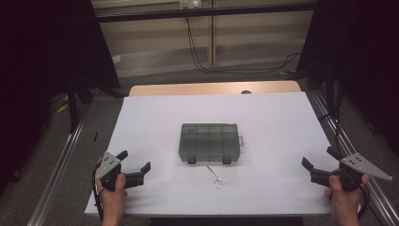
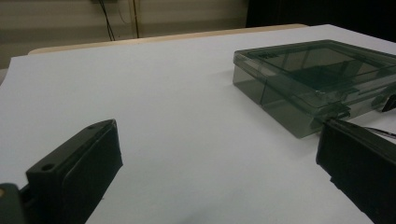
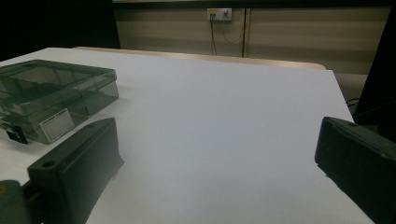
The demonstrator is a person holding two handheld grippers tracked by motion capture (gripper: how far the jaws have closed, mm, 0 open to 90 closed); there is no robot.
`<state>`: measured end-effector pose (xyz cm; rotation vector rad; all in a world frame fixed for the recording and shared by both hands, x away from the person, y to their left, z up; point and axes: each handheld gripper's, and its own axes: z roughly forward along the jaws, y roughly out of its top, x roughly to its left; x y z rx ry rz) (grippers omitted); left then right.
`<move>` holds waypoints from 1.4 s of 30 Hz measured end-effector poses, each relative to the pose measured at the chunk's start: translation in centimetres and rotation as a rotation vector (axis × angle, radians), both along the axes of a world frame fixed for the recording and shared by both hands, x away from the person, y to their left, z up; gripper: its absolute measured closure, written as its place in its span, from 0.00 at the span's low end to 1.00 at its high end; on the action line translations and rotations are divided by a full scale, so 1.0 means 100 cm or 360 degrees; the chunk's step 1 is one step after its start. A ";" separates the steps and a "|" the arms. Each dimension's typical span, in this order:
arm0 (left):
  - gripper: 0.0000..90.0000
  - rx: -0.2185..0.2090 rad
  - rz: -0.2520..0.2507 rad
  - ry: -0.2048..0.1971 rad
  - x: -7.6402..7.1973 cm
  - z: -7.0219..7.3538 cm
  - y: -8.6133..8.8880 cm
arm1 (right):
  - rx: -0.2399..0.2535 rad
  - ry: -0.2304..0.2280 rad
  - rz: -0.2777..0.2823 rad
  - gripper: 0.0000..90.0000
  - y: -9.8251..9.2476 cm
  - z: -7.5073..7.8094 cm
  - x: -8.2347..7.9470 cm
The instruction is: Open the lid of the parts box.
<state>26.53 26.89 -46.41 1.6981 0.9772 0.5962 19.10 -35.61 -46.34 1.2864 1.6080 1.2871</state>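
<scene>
Opening stage: left tongs [image 1: 139, 164] and right tongs [image 1: 314, 168] gape empty at the surface [image 1: 155, 117] edges; next move, seemingly, reaching inward to the closed box [image 1: 209, 141].

A compartment box [image 1: 209, 141] sat mid-desk [image 1: 150, 113], a small wire tool [image 1: 216, 177] just before it. The left gripper [image 1: 136, 170] hung near the front-left corner, the right gripper [image 1: 314, 165] front-right.

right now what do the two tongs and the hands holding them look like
Both tongs, left and right, are black, each with two blocky jaws that have small screw holes. Each carries a grey three-cornered plate dotted with holes, and a dark cable trails from each beside the wrist. The hands are bare, with no sleeves showing.
</scene>
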 end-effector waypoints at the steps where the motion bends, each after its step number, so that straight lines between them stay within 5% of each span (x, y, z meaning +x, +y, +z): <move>1: 0.00 0.0022 -0.0014 0.0004 0.000 0.001 0.000 | -0.0003 -0.0006 -0.0003 0.00 0.001 0.001 0.000; 16: 0.00 0.0036 -0.0167 0.0037 0.000 0.014 -0.045 | 0.0051 0.0036 0.0103 0.02 0.035 0.020 0.014; 25: 0.03 -0.0022 -0.0223 0.0056 0.008 0.025 -0.063 | 0.0051 0.0064 0.0222 0.09 0.058 0.031 0.029; 30: 0.18 -0.0009 -0.0205 0.0085 0.011 0.030 -0.076 | -0.0020 0.0055 0.0258 0.30 0.078 0.040 0.038; 32: 0.37 0.0006 -0.0221 0.0098 0.014 0.030 -0.081 | -0.0045 0.0068 0.0275 0.52 0.090 0.046 0.044; 33: 0.37 0.0023 -0.0209 0.0105 0.014 0.031 -0.083 | -0.0045 0.0068 0.0275 0.52 0.090 0.046 0.044; 34: 0.52 0.0022 -0.0214 0.0103 0.015 0.032 -0.088 | -0.0067 0.0051 0.0332 0.66 0.097 0.049 0.048; 40: 0.98 0.0058 -0.0145 0.0186 0.025 0.036 -0.096 | -0.0078 0.0052 0.0454 0.95 0.114 0.054 0.059; 42: 1.00 0.0053 -0.0152 0.0218 0.031 0.038 -0.097 | -0.0061 0.0075 0.0486 1.00 0.118 0.054 0.064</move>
